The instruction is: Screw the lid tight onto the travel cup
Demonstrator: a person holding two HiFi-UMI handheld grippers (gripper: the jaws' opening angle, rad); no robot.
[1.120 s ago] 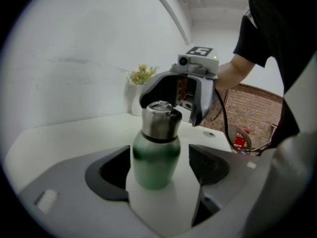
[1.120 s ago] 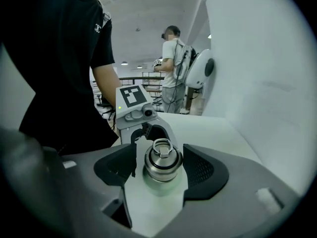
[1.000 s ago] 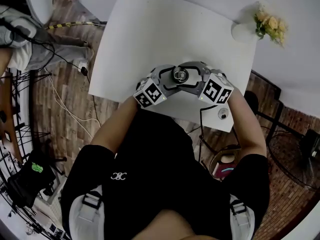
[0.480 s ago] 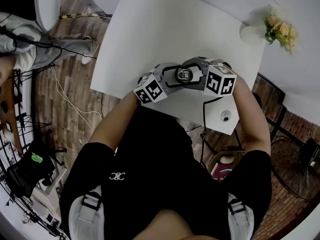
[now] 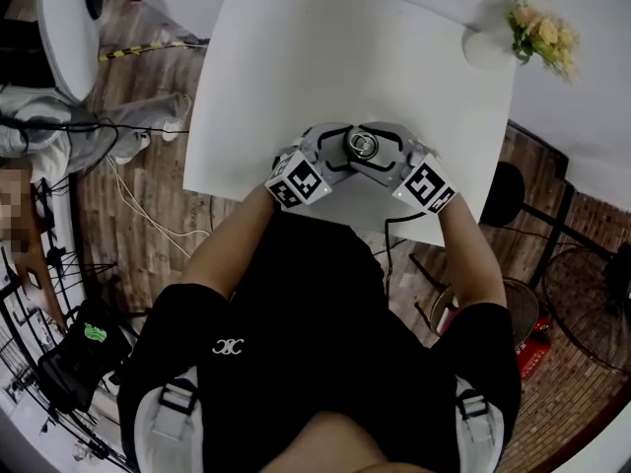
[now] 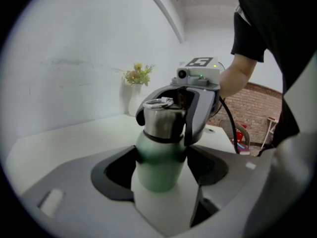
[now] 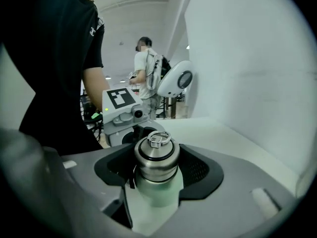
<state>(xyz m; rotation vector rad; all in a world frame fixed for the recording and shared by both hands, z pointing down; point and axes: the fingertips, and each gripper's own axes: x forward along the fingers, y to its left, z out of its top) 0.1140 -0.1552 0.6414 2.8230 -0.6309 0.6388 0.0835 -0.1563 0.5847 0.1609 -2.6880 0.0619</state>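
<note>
The cup (image 6: 157, 175) stands upright on the white bench (image 5: 296, 57), close to its 6 o'clock edge in the head view, with a vase (image 5: 488, 47) of flowers well apart at 1 o'clock. The left gripper (image 6: 161, 155) has its jaws set wide around the green body, pads pressing it at 3 and 9 o'clock. The right gripper (image 7: 157, 165) has its jaws wide too, clamped on the steel lid (image 7: 154, 150) from the opposite side.

The cup looks like rigid metal, likely light if empty and not fragile. The painted body and the brushed lid both look smooth, so the pads may slip under twisting. The best hold on the lid is its straight side wall, below the loose ring (image 7: 158, 139). The body wants holding low and firmly, to stop it turning along.
</note>
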